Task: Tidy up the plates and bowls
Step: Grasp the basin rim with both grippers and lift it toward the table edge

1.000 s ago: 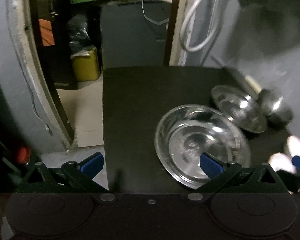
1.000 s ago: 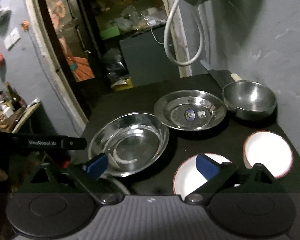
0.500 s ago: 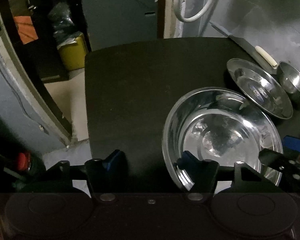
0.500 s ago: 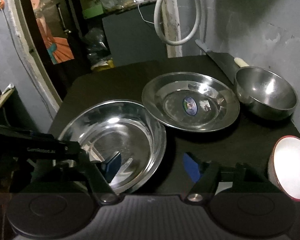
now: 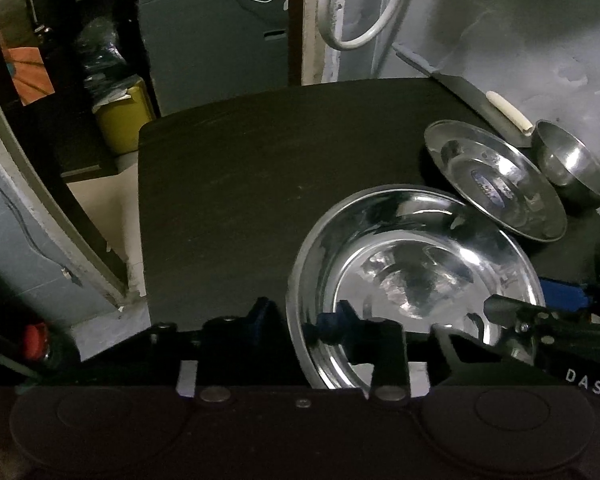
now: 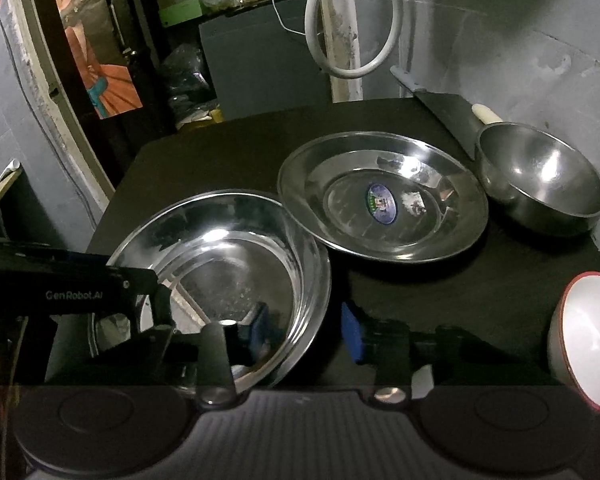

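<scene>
A large deep steel plate (image 5: 416, 272) (image 6: 220, 264) sits near the front of the black table (image 5: 260, 184). My left gripper (image 5: 300, 320) straddles its left rim, jaws narrowed around the rim. My right gripper (image 6: 304, 328) straddles its right rim the same way. Whether the pads press the rim is hard to tell. Behind it lies a steel plate with a sticker (image 5: 496, 180) (image 6: 384, 196), then a steel bowl (image 5: 570, 164) (image 6: 540, 176). A white bowl with a red rim (image 6: 584, 340) stands at the right.
A knife with a pale handle (image 6: 448, 108) lies by the grey wall at the back right. A white hose (image 6: 352, 20) hangs above. The table's left edge drops to the floor by a doorway (image 5: 80, 200), with a yellow container (image 5: 124, 120) beyond.
Both grippers moved in and down onto the large plate and narrowed around its opposite rims. The white plate seen earlier under my right gripper is out of view.
</scene>
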The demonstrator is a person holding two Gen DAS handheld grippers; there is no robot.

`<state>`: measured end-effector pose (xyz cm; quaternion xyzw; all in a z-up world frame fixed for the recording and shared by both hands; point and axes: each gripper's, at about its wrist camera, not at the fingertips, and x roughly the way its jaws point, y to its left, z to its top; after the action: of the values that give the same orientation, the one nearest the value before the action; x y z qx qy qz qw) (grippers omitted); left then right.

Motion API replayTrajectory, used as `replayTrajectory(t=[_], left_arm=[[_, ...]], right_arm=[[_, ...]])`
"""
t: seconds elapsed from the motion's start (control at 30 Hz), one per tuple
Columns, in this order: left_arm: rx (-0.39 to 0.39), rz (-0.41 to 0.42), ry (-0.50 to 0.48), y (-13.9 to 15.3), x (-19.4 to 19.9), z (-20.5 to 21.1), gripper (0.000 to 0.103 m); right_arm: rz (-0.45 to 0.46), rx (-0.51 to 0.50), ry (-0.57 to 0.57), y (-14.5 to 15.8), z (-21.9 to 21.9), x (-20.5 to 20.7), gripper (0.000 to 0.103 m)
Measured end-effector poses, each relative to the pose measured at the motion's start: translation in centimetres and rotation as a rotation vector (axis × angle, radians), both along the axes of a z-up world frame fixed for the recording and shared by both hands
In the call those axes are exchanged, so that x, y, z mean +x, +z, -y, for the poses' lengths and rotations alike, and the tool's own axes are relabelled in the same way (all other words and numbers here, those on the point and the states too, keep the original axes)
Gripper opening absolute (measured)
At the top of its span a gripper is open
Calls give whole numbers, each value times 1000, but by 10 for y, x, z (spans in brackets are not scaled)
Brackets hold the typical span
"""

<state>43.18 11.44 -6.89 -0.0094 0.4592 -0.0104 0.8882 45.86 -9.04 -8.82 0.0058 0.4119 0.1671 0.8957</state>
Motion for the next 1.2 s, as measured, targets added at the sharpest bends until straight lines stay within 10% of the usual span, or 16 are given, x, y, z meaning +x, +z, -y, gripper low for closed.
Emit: replayTrajectory(t=[0.67, 1.2], left_arm=[[-77, 43, 86, 22, -22, -29, 15], [-77, 12, 16, 44, -140, -11, 17]], right_arm=[[-44, 166, 15, 14, 3, -8, 17], [-71, 191, 70, 44, 37, -115, 18]])
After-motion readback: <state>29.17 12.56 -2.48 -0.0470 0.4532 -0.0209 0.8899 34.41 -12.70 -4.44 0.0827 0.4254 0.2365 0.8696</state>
